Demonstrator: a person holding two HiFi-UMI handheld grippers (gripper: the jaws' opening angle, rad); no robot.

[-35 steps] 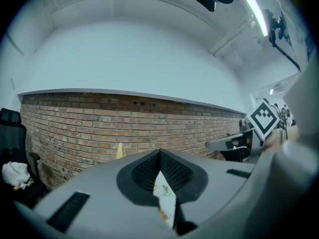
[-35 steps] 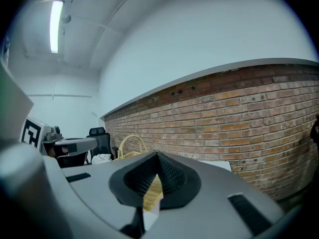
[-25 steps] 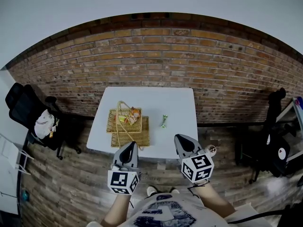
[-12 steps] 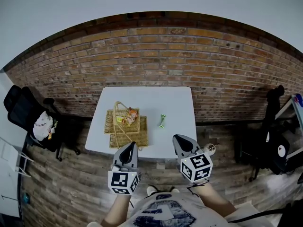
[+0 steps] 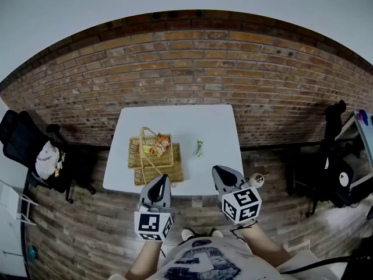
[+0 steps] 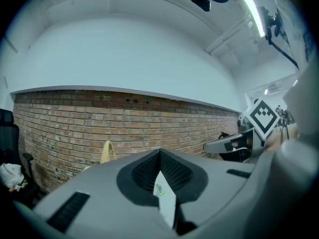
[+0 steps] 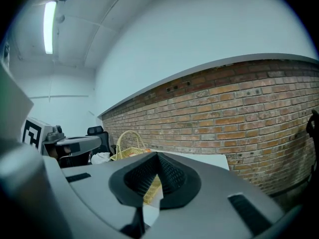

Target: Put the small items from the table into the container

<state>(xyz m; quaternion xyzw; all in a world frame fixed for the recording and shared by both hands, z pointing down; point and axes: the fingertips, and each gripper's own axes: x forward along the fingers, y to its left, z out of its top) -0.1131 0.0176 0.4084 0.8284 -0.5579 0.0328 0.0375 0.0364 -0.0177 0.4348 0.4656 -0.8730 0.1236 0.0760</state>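
Holding our left claw (image 5: pixel 162 178) and right claw (image 5: pixel 216 170) closed, empty, before the table (image 5: pixel 201 120), basket (image 5: pixel 158 174) and green item (image 5: pixel 199 148) on it.

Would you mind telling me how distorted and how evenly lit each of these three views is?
Head view: strong fisheye bows the brick wall into an arch; light is even. Left gripper view: the ceiling light glares at upper right, and the corners go dark. Right gripper view: the ceiling light blooms at upper left; the wall's top edge curves.
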